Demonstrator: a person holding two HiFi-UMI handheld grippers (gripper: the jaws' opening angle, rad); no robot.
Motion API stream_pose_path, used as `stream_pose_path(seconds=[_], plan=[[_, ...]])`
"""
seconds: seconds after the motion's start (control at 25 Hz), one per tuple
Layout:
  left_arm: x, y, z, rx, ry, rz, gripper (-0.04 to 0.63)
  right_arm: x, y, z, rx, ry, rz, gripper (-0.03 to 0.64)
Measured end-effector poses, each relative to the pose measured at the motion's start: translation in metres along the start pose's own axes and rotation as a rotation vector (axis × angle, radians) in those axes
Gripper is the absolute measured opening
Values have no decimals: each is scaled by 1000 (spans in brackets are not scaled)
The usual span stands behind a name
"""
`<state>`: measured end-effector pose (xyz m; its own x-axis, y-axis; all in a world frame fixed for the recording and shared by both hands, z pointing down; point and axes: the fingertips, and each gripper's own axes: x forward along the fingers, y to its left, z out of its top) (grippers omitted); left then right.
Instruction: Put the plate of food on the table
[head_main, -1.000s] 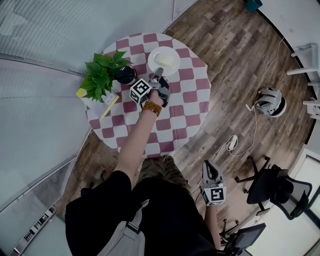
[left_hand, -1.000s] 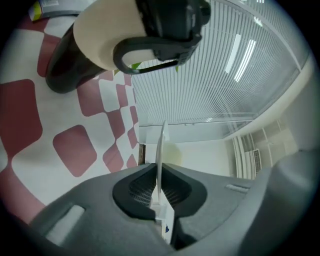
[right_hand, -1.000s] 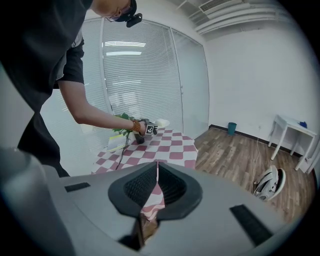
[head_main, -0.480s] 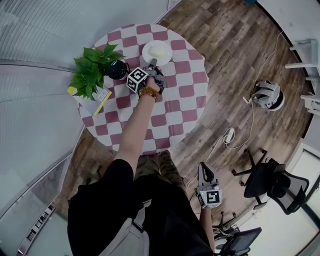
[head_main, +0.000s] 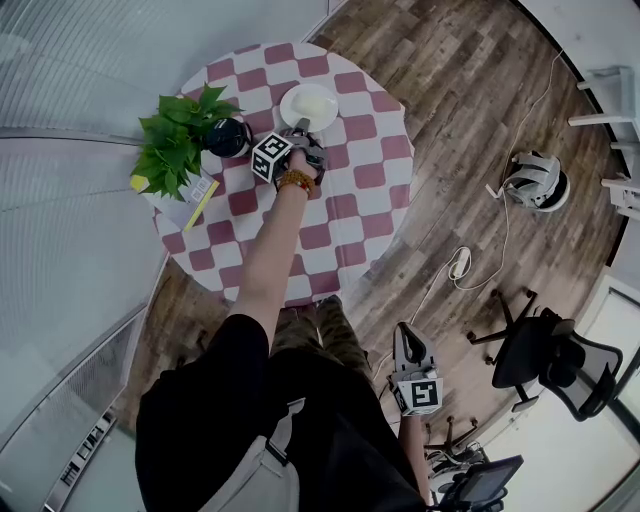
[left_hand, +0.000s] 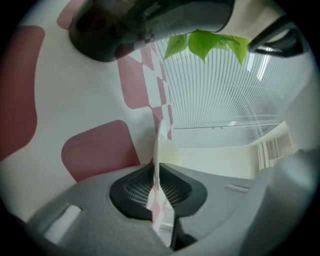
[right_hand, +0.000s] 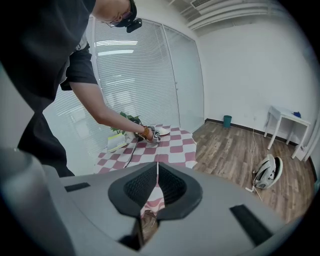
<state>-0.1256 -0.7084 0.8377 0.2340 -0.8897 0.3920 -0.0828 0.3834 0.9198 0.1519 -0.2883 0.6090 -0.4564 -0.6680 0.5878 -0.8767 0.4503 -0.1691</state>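
Observation:
A white plate (head_main: 307, 104) with pale food lies at the far side of the round red-and-white checked table (head_main: 345, 215). My left gripper (head_main: 301, 128) reaches over the table and is shut on the plate's near rim. In the left gripper view the thin rim (left_hand: 161, 142) is seen edge-on, clamped between the pads of the left gripper (left_hand: 156, 172), close against the cloth. I cannot tell whether the plate rests on the cloth. My right gripper (head_main: 406, 342) hangs low beside the person's leg, off the table. It is shut with nothing in it, as the right gripper view shows (right_hand: 157, 172).
A leafy green plant (head_main: 178, 140) in a black pot (head_main: 228, 138) stands just left of the plate. A yellow-edged book (head_main: 192, 197) lies at the table's left edge. On the wooden floor are a white headset (head_main: 537, 183) with a cable, and a black office chair (head_main: 545, 365).
The head view has shifted a little, so the table sits higher and further left. The left gripper keeps its grip on the plate's rim next to the pot. The right gripper still hangs low.

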Motion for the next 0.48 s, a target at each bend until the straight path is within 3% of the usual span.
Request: stream_pose_path(seconds=[0.2,0.48], plan=[[-6,-1,-2,58,20,19,39,-3,0,3,-8,-16,-4,14],[-11,-1,-11,51,71,56,193,-10,-8,11,-9,-20,-25,14]])
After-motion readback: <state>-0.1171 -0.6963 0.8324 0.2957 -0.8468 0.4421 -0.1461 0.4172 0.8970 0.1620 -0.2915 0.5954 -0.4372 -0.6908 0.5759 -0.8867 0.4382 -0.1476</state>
